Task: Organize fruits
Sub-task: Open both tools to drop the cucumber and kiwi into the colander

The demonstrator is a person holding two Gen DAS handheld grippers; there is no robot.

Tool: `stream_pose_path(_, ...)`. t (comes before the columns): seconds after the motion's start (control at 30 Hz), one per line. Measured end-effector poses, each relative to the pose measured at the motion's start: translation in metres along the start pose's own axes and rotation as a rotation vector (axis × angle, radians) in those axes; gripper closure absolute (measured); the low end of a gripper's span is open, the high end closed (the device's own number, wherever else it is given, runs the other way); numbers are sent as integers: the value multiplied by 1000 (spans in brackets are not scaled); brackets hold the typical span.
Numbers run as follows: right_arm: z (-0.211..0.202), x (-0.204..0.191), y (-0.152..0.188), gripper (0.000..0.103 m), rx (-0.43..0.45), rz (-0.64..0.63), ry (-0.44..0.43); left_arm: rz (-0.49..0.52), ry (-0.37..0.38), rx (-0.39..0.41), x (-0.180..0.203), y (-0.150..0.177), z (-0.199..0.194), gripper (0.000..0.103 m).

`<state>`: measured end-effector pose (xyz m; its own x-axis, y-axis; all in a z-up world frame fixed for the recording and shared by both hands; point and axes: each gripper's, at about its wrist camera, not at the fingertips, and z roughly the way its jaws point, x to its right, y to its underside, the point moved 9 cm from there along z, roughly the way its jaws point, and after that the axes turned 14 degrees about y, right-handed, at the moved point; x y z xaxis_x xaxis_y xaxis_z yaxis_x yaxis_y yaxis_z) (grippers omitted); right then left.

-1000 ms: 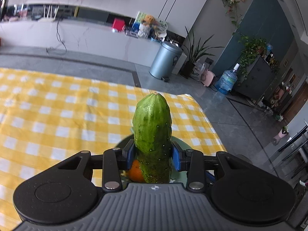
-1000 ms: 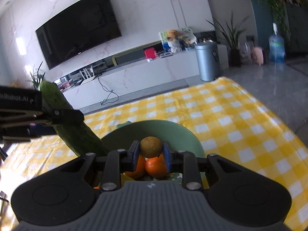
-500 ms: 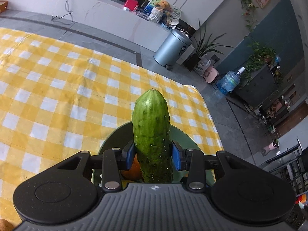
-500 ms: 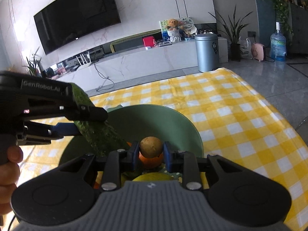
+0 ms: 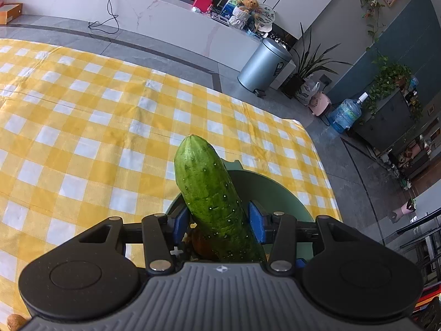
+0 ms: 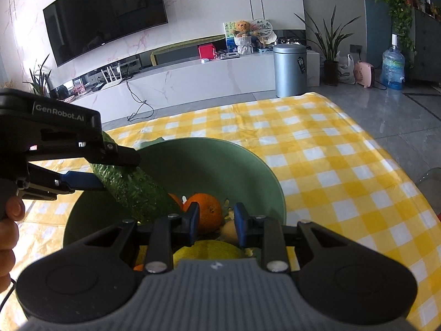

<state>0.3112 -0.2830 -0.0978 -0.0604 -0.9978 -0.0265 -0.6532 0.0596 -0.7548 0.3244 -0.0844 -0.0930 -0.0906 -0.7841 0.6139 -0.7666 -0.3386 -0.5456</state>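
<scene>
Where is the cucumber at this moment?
In both wrist views the cucumber sits tilted between the left gripper pads, its lower end dipping into the green bowl beside an orange.

A yellow-and-white checked cloth fills the left and middle of the left wrist view. At lower centre a cucumber is deep green with pale speckles, paler at its tip. Blue pads flank it on black fingers. In the right wrist view, centre, a bowl is dull green; inside lies an orange, bright orange, and below it something yellow-green, perhaps a lemon. At upper right stands a silver-grey bin.
</scene>
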Motion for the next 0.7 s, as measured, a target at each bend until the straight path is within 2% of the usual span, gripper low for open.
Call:
stream_pose_path(0.2, 0, 2, 0, 78, 4, 17, -5, 43, -21, -10, 4, 2, -2, 47)
stream_pose_path(0.27, -2, 2, -1, 73, 9, 22, -12, 70, -22, 1, 8, 0, -6, 42)
stream_pose_path(0.3, -2, 2, -2, 68, 15, 24, -16, 79, -22, 4, 9, -1, -8, 42)
stream_pose_path(0.5, -11, 1, -3, 60, 46, 43, -34, 149, -34, 11, 18, -1, -30, 38)
stream_pose_path(0.6, -24, 2, -5, 46, 86, 68, -43, 211, -45, 14, 22, 3, -47, 36)
stream_pose_path(0.7, -39, -2, -7, 44, 133, 75, -62, 250, -48, 15, 24, 8, -67, 36)
